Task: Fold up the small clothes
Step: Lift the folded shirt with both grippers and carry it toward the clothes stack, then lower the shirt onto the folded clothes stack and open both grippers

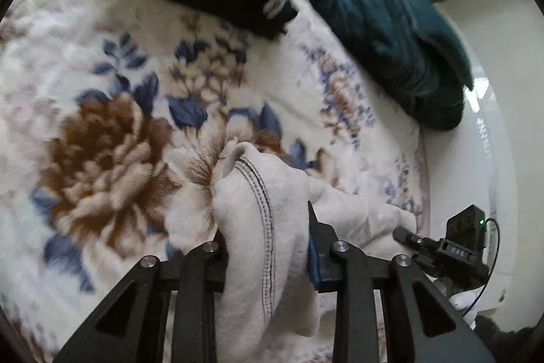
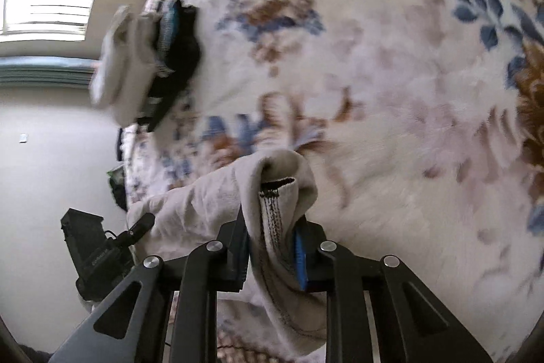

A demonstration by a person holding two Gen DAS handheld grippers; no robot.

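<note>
the left gripper [image 1: 268, 247] is closed tight on a bunched edge of the cream garment [image 1: 261, 227], the black-stitched seam running down between its jaws. the cloth is lifted off the floral blanket [image 1: 112, 111] rather than lying flat on it. from there the garment stretches across to the right gripper [image 2: 272, 247], whose jaws are likewise pinched shut on another stitched edge of the same piece, the fabric folded over the fingertips. so the garment hangs between the 2 tongs, above the blanket, each holding 1 end of it.

farther off, a folded stack of a pale piece and a dark piece [image 2: 149, 56] sits on the blanket, and a teal bundle [image 1: 384, 33] lies at the bed's edge near the wall.

this looks like the carry-and-lay step: the piece is gripped at 2 points, not yet spread or creased. the next move likely calls for pulling the 2 ends apart to take out the slack, lowering the cloth flat onto the blanket, then bringing 1 held edge over to meet the other.
</note>
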